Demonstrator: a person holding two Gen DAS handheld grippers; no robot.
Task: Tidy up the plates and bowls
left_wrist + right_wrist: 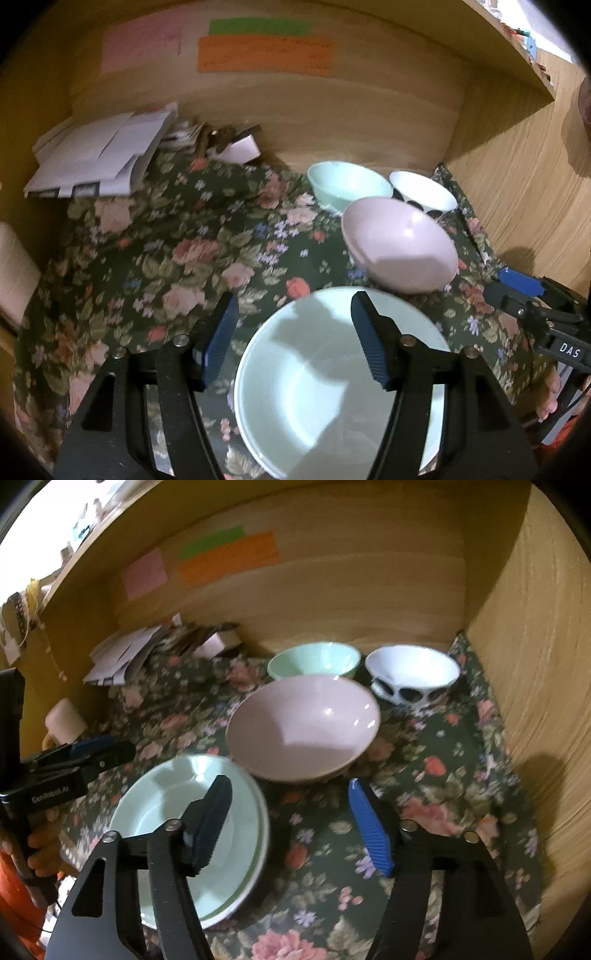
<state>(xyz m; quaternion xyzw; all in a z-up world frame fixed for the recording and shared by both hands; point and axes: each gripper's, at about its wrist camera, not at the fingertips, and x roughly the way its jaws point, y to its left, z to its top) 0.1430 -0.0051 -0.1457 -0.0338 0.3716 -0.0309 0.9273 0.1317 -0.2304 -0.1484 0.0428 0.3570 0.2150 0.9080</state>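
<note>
A dark floral cloth point(424, 797) covers the surface inside a wooden alcove. On the wooden back wall point(332, 110) are pink point(142, 44), green point(258, 26) and orange point(264, 54) paper notes. A heap of white papers point(99, 155) lies in the far left corner, with a small pale box point(242, 149) just beside it.
</note>
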